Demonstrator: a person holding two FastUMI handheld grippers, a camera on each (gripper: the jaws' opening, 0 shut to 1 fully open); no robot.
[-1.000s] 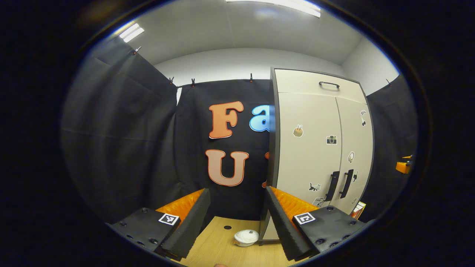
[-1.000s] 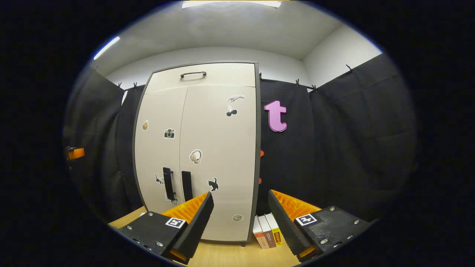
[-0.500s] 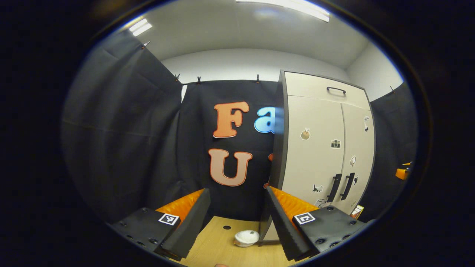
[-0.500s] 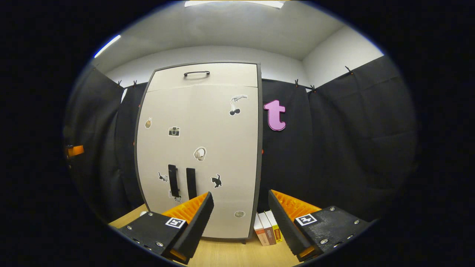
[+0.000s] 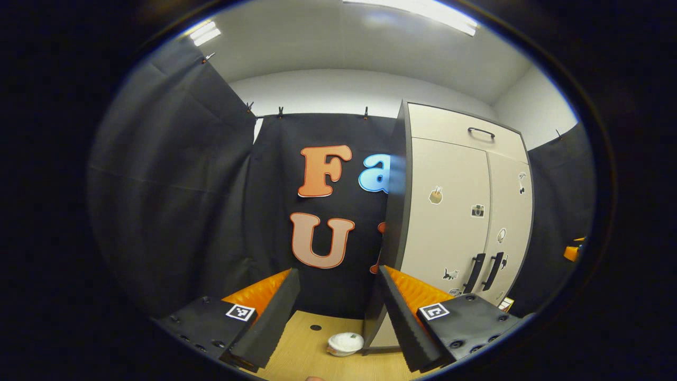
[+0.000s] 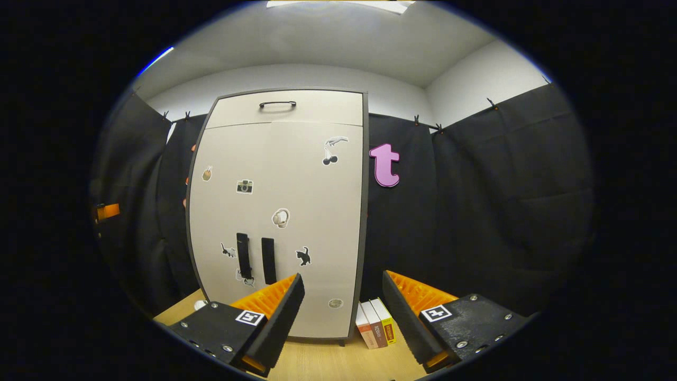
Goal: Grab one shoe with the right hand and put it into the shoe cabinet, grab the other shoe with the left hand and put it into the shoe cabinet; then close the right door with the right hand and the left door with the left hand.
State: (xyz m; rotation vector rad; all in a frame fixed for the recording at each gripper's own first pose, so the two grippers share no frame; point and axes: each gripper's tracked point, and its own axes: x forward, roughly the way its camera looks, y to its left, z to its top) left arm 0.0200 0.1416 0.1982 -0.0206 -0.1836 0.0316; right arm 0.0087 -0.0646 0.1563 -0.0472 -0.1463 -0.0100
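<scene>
Both tongs, left gripper point(image 5: 336, 312) and right gripper point(image 6: 342, 317), gape spread and empty above the pale wooden tabletop point(image 6: 328, 362). Beige two-door shoe cabinet point(image 6: 277, 211) stands shut at twelve o'clock, black cloth wall point(image 6: 502, 211) behind.

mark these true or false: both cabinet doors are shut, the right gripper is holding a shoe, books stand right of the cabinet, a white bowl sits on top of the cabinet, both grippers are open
1. Both doors of the shoe cabinet are shut. True: the two panels lie flush and their handles stand side by side.
2. The right gripper holds a shoe. False: nothing is between its fingers.
3. Books stand to the right of the cabinet. True, upright by its base in the right gripper view.
4. A white bowl sits on top of the cabinet. False: it rests on the wooden floor beside the cabinet's foot.
5. Both grippers are open. True: the left gripper also has its fingers spread with nothing held.
</scene>
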